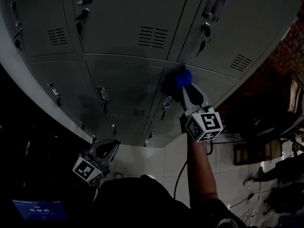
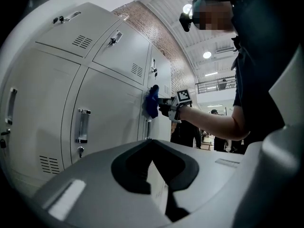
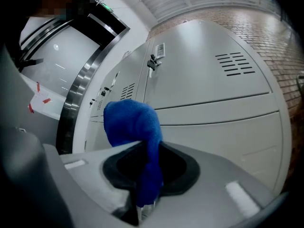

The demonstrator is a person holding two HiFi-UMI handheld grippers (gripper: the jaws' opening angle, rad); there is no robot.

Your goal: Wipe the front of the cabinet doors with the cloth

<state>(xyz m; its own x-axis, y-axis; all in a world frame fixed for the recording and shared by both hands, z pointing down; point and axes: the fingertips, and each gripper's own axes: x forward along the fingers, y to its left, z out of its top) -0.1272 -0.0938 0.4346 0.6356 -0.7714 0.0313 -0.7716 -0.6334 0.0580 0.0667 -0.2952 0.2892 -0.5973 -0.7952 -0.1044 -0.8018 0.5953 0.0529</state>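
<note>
A blue cloth (image 1: pixel 180 79) is pressed against the grey cabinet doors (image 1: pixel 128 84), near the seam between an upper and a lower door. My right gripper (image 1: pixel 185 88) is shut on it, and the cloth (image 3: pixel 130 122) bunches over the jaw tips and hangs down between them. From the left gripper view the cloth (image 2: pixel 152 102) and right gripper (image 2: pixel 166 106) show against the doors (image 2: pixel 109 108). My left gripper (image 1: pixel 109 150) hangs low, away from the doors, with its jaws closed together (image 2: pixel 151 141) and nothing in them.
The doors carry handles (image 1: pixel 102 95), key locks (image 1: pixel 205 30) and vent slots (image 1: pixel 153 36). A white tiled floor (image 1: pixel 161 163) lies below, with a cable (image 1: pixel 179 179). Dark clutter (image 1: pixel 256 151) stands at the right. A small lit screen (image 1: pixel 39 208) sits at the lower left.
</note>
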